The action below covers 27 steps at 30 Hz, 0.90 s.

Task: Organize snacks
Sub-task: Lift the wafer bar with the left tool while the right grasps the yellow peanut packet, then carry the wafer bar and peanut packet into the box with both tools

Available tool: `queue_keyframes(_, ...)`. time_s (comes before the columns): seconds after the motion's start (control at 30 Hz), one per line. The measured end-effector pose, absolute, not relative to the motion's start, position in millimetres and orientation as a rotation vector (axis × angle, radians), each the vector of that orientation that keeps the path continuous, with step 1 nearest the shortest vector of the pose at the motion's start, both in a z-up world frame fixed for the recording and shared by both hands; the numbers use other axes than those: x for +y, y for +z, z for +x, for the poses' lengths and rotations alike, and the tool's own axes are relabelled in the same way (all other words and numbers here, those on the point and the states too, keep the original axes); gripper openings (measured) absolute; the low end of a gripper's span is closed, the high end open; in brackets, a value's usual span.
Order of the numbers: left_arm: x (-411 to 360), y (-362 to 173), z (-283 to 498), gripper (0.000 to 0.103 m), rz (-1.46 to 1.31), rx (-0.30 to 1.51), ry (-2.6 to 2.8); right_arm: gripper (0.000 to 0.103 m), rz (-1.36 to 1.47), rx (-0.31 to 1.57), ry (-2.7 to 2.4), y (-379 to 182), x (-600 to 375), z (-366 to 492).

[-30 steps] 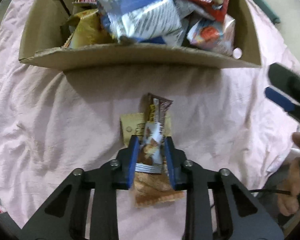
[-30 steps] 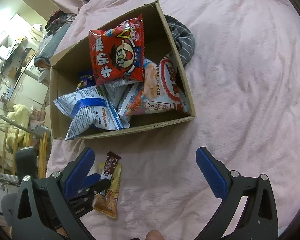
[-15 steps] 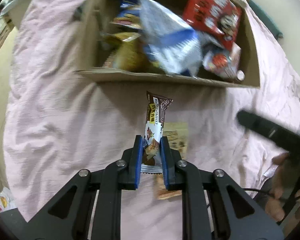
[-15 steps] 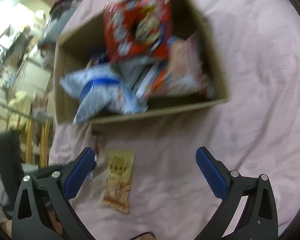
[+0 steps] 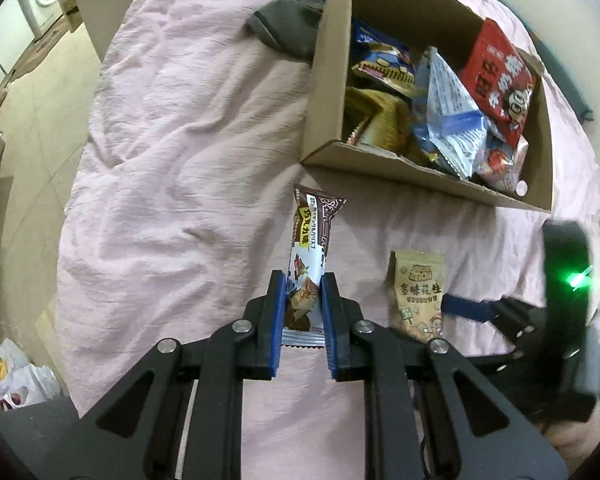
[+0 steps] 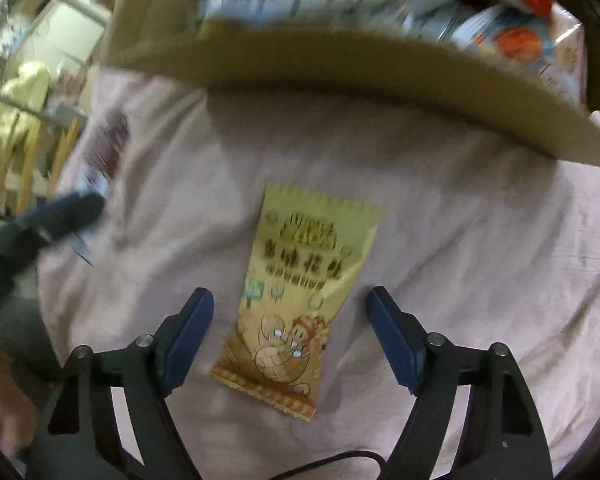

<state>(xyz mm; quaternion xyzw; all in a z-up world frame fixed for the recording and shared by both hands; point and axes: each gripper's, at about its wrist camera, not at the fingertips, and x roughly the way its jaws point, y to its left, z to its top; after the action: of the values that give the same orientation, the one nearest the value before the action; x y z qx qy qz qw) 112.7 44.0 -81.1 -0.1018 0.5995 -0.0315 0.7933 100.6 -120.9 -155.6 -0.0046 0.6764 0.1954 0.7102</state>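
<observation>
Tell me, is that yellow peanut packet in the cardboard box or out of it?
Out. The yellow peanut packet lies flat on the pink sheet in front of the cardboard box, between the open right gripper fingers.

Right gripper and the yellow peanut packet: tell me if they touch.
Apart. In the right wrist view the right gripper straddles the yellow peanut packet, jaws just closing, with pink sheet showing between each pad and the packet.

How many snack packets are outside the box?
2. The brown chocolate bar is pinched in the left gripper above the pink sheet. The yellow peanut packet lies flat on the sheet, between the right gripper's closing jaws.
</observation>
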Motion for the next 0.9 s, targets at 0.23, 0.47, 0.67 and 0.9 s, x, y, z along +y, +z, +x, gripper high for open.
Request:
queue_keyframes(0.23, 22.8, -83.3, 116.5, 0.014, -0.186, 1.275, -0.085, 0.047, -0.041, 1.442, 0.435, -151.4, -133.6, 92.4)
queue_keyframes(0.47, 2.4, -90.9, 118.2, 0.014, -0.134, 1.277, -0.099, 0.043, 0.024, 1.373, 0.503, -133.2, -158.7, 76.9)
queue_keyframes(0.67, -5.6, -88.7, 108.7, 0.014, -0.158, 1.28, -0.107, 0.043, 0.087, 1.285, 0.526, -109.8, -187.7, 66.8)
queue_keyframes(0.9, -11.2, -51.2, 95.1, 0.014, -0.165, 1.164, -0.125, 0.043, 0.088, 1.077, 0.474, -59.5, -206.7, 69.7)
